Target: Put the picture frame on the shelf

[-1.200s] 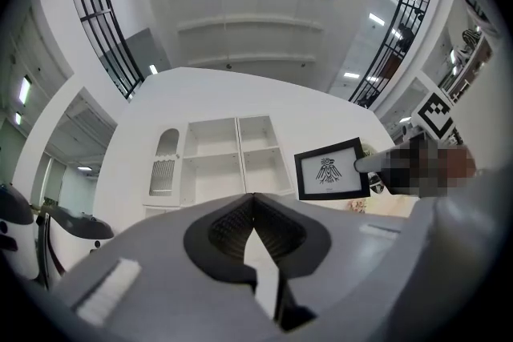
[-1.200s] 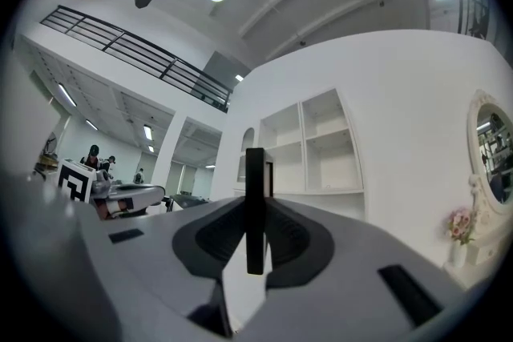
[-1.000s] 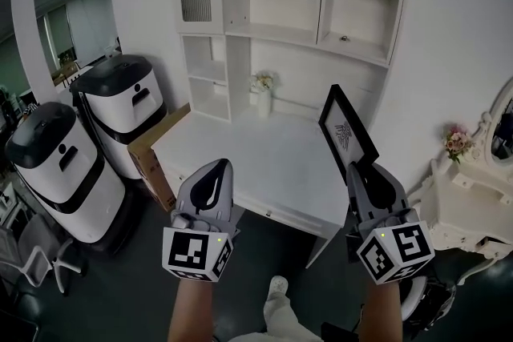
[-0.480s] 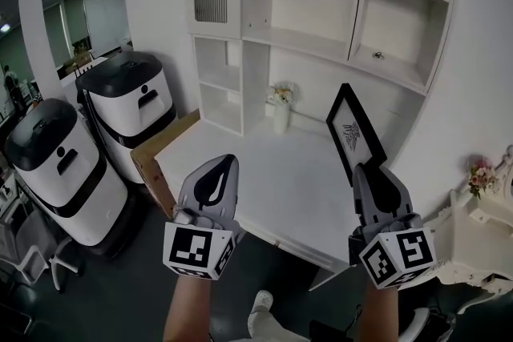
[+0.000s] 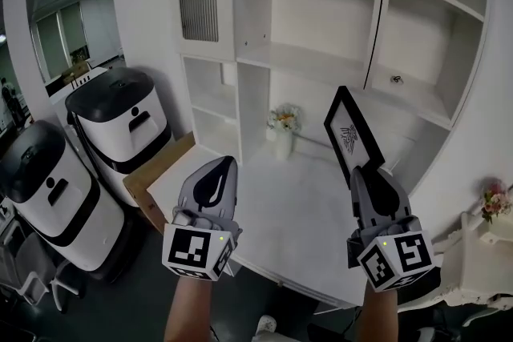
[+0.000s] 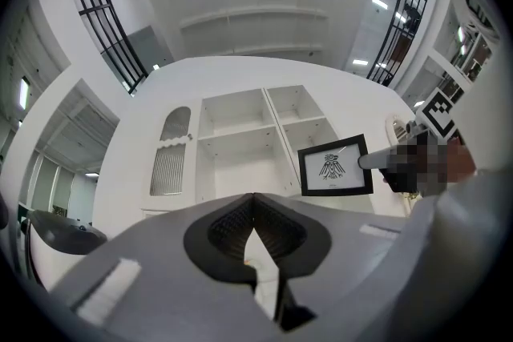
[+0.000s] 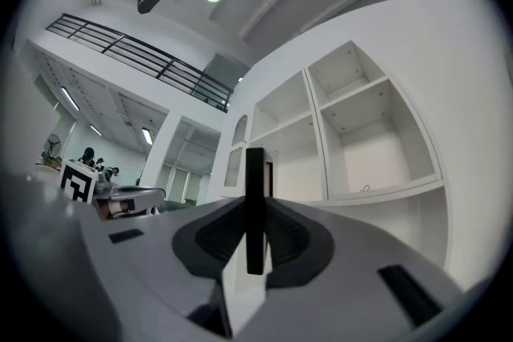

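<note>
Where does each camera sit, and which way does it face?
Head view: on the person's head, looking down at a white desk and tall white shelf unit; both forearms show.
Left gripper view: on the left hand-held gripper, looking up past its shut jaws at that shelf unit.
Right gripper view: on the right hand-held gripper, whose jaws clamp the black rectangular picture frame.
Shared: shelf unit and picture frame appear in all.

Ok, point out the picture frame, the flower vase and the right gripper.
picture frame [image 5: 349,134], head view, on the white print inside the black border.
flower vase [image 5: 282,144], head view, on its white body.
right gripper [image 5: 365,171], head view, between the fingertips clamping the frame.
</note>
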Available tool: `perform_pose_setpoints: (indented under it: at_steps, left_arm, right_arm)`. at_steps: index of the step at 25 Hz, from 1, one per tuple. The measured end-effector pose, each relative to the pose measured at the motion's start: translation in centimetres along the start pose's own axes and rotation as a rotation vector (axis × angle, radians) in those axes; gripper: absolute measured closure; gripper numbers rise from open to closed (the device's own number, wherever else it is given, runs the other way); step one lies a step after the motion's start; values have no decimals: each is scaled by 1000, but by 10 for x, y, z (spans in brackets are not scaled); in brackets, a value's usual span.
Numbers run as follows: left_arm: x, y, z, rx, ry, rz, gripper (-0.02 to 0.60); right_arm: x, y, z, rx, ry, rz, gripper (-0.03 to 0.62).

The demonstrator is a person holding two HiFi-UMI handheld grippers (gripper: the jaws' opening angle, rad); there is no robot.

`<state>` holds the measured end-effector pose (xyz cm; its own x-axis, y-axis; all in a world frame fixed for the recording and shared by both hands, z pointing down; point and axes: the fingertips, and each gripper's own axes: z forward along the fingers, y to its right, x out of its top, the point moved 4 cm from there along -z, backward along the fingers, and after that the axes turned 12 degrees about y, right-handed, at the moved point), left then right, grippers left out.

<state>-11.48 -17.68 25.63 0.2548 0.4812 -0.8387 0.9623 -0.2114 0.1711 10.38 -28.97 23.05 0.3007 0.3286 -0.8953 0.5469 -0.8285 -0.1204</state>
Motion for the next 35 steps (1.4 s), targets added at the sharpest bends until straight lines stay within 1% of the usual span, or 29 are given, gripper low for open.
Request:
perform_pose_setpoints:
  at_steps: [7, 12, 18, 27, 33, 35]
  left_arm:
    - [-22, -19, 32, -16, 0, -9, 572]
    - [-32, -29, 52, -43, 24, -29, 572]
    - [-53, -50, 82, -127, 54, -68, 572]
    - [-77, -107, 142, -254, 110, -133, 572]
    - [-94, -131, 179, -351, 145, -176, 572]
    - [-99, -136, 190, -373, 151, -191, 572]
  right_arm:
    - [-4, 15, 41, -21, 15, -18, 517]
    - [-2, 17, 56, -49, 27, -55, 517]
    - [-10, 17, 84, -124, 35, -66, 517]
    - [-15, 16, 148, -264, 67, -71, 517]
    - [-19, 19, 181, -358, 87, -89, 517]
    - [-17, 21, 190, -387, 86, -99, 517]
